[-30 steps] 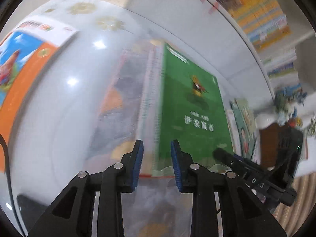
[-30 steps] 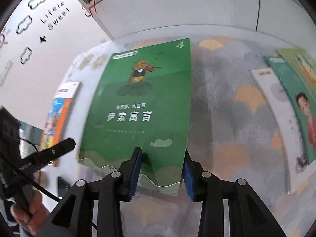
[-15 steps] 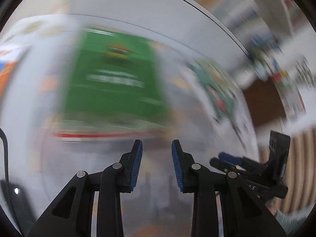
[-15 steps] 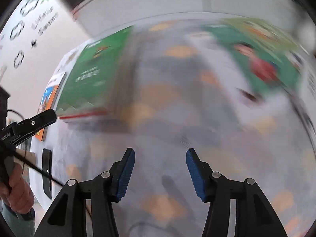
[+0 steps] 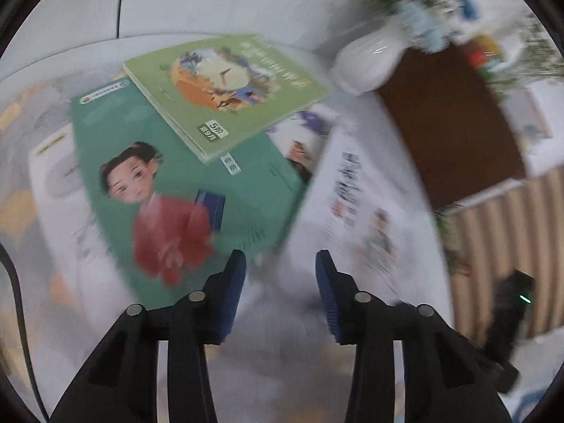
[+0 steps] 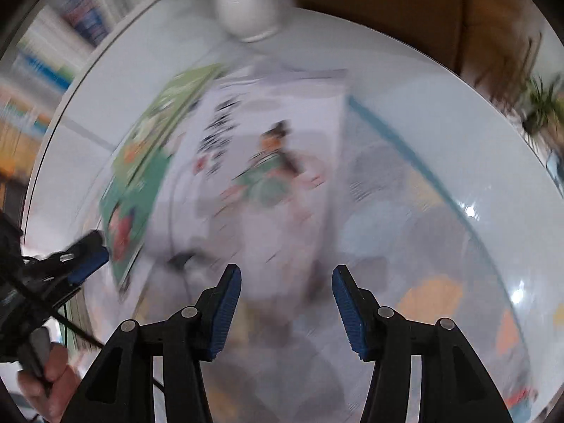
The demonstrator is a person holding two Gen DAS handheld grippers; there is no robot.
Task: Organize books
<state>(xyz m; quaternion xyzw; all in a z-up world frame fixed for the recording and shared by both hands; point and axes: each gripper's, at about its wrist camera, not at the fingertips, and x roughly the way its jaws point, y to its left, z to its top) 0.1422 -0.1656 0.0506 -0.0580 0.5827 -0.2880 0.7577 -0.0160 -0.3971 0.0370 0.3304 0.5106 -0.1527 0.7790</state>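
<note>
- Left wrist view: the left gripper (image 5: 280,290) has its blue-padded fingers (image 5: 234,289) spread, with nothing between them; they have just been opening. They point down at the desk (image 5: 282,345).
- Ahead of the fingers, from 10 to 1 o'clock, lies a loose pile of books. The teal book (image 5: 169,183), its cover showing a child in red, lies at 11 o'clock, its near corner just beside the left finger.
- A light green book (image 5: 229,84) rests on the far end of the teal book, at 12 o'clock, skewed across it.
- A white book (image 5: 359,197) lies at 1 o'clock, its edge over the teal book's right side. Another white book (image 5: 53,183) shows from under the teal book at 9 o'clock.
- A white vase (image 5: 370,60) stands at 1 o'clock, beyond the books. The right gripper (image 5: 504,320) shows dark and blurred at 4 o'clock.
- Right wrist view: the right gripper (image 6: 287,301) also has its fingers (image 6: 347,306) spread and empty over the desk (image 6: 440,183); they opened a moment ago.
- The white book (image 6: 268,162) lies straight ahead at 12 o'clock, blurred. The teal book (image 6: 130,211) and light green book (image 6: 169,102) lie at 10 to 11 o'clock.
- The vase (image 6: 246,3) stands at 12 o'clock by the far rim. The left gripper (image 6: 84,261) enters at 9 o'clock, near the teal book's corner; a hand (image 6: 49,384) holds it at 8 o'clock.
</note>
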